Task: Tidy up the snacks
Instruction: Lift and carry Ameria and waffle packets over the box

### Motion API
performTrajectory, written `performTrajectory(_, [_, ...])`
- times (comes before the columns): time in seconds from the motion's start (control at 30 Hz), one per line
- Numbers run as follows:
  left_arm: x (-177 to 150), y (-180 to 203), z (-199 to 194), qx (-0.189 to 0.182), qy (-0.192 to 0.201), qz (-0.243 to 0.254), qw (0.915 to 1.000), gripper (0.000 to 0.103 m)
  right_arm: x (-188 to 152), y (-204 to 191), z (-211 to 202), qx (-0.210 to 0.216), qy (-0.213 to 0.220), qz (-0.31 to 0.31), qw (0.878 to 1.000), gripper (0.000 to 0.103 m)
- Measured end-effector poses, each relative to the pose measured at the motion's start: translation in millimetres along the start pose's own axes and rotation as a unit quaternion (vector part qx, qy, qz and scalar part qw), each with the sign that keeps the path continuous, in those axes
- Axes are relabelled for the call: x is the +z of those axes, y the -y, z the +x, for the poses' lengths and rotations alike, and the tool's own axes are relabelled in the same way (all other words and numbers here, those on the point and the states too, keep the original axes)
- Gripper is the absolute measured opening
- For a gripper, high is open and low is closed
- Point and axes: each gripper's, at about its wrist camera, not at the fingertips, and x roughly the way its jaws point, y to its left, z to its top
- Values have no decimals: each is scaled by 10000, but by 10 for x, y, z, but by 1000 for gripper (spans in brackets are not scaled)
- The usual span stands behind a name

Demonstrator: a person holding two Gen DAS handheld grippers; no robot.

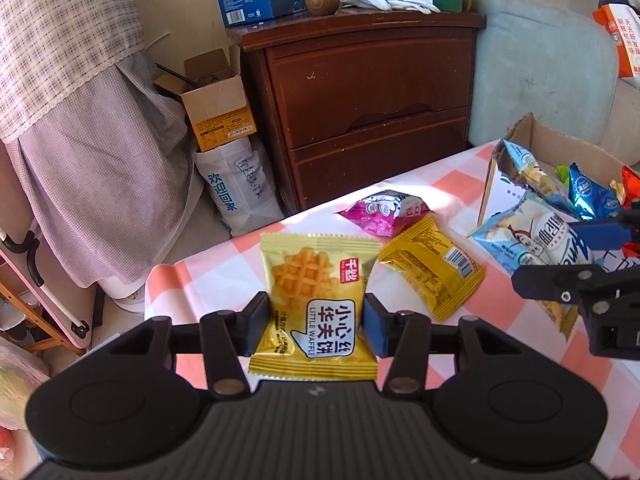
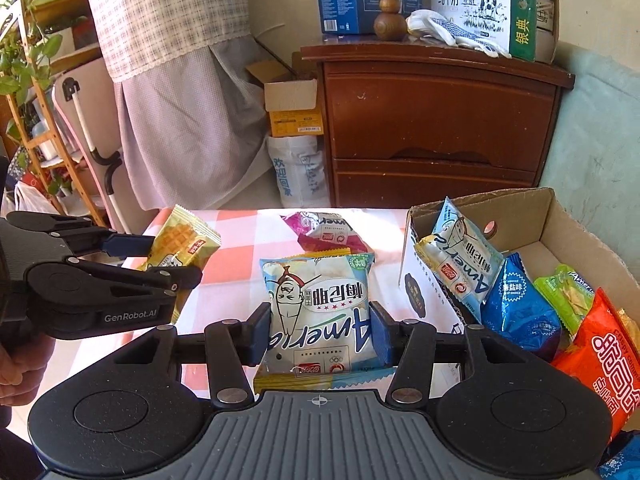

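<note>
Our left gripper pinches a yellow waffle packet by its sides, above the checked tablecloth. Our right gripper pinches a pale blue snack bag. At two o'clock from it sits the cardboard box holding more bags; a purple packet lies at twelve.

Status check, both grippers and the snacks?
Left gripper shut on Little Waffle packet. Right gripper shut on light-blue chip bag. Yellow packet and magenta bag loose on checked tablecloth. Cardboard box unobstructed.
</note>
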Motion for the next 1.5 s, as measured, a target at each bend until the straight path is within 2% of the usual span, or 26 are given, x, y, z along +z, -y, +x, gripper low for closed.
performTrajectory(0.7, [377, 428, -150, -150, 591, 6, 9981, 49, 133, 410, -448, -320, 604, 432, 9967, 49])
performTrajectory(0.9, [491, 521, -180, -473, 706, -156, 9963, 49, 177, 700, -662, -519, 925, 859, 9906, 49])
performTrajectory(1.1, [576, 780, -189, -828, 792, -121, 9933, 49, 185, 978, -819, -741, 1111, 1248, 9832, 49])
performTrajectory(1.33, [612, 1128, -197, -1225, 855, 61, 9888, 49, 148, 1214, -913, -989, 1119, 1707, 9739, 49])
performTrajectory(1.5, [616, 1395, -184, -1405, 905, 309, 9855, 49, 97, 1337, -916, -1343, 972, 1976, 9662, 49])
